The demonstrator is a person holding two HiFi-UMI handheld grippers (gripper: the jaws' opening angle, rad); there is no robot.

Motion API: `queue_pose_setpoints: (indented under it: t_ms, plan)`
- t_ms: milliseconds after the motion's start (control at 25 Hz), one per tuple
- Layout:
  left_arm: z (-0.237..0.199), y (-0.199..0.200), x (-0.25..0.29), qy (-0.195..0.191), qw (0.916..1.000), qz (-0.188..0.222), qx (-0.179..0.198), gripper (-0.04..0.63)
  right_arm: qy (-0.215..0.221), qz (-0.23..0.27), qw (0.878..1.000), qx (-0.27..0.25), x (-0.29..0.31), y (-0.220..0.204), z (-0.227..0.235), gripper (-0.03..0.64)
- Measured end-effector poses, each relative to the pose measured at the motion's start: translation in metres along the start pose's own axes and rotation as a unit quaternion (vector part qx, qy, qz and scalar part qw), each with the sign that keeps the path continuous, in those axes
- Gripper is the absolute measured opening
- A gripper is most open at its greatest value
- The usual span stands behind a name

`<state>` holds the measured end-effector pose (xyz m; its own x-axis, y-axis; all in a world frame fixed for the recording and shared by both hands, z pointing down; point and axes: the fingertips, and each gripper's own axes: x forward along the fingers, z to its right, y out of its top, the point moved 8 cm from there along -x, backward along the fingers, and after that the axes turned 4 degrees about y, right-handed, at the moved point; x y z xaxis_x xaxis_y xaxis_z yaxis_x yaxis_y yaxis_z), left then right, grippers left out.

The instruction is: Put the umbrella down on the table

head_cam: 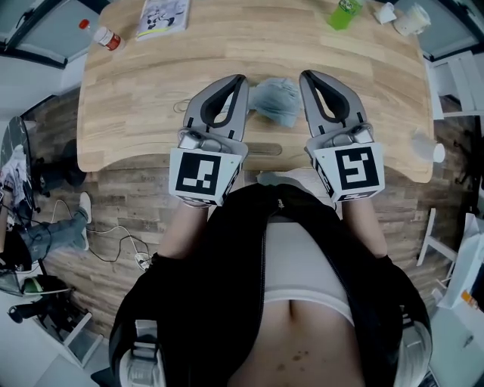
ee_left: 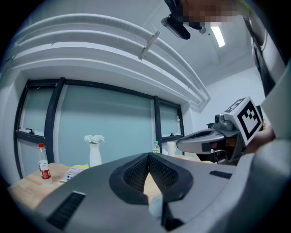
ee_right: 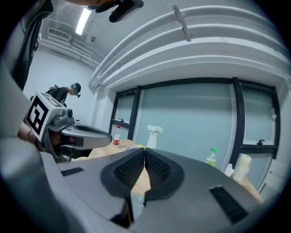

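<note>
The left gripper point(head_cam: 241, 78) and right gripper point(head_cam: 305, 75) are pressed together, empty. The umbrella point(head_cam: 276, 100) lies on the surface point(head_cam: 144, 91) between them.

Looks like an office or meeting room doing duty as a recording lab. Out past the fingers point(ee_left: 132, 173) of the left gripper point(ee_left: 148, 157) there's a wall of big frosted windows point(ee_left: 104, 127) in dark frames, with a strip light point(ee_right: 84, 20) overhead. Under the fingers runs a long wooden table point(head_cam: 136, 113). On its far side are a white vase of flowers point(ee_left: 94, 152), a red-capped bottle point(head_cam: 100, 34), a green bottle point(head_cam: 344, 13) and a booklet point(head_cam: 162, 17), and back behind the fingers is wood-look floor point(head_cam: 121, 204) with loose cables point(head_cam: 113, 236).
</note>
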<state>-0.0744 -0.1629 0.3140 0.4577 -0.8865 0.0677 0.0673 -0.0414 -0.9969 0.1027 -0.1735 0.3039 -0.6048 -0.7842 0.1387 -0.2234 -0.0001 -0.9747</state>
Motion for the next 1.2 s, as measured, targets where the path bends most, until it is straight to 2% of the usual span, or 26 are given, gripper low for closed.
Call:
queue_pose_setpoints:
  t_ms: [160,400,800,1200]
  plan:
    - [0.001,0.000,-0.028,-0.010,0.9999,-0.008,0.002,0.008,-0.009,-0.003,1.000,0.009,-0.016,0.000,-0.026,0.029]
    - [0.001,-0.001,-0.074,-0.014,0.9998,0.010,0.001,0.008,-0.018,0.001,1.000,0.016,-0.040,0.003,-0.070,0.029]
    - [0.008,0.002,-0.154,-0.029,0.9995,0.012,0.010,0.008,-0.030,0.015,0.999,0.019,-0.083,0.018,-0.143,0.029]
    - [0.021,0.007,-0.197,-0.051,0.9985,0.010,0.015,0.006,-0.041,0.017,0.999,0.011,-0.116,0.034,-0.182,0.029]
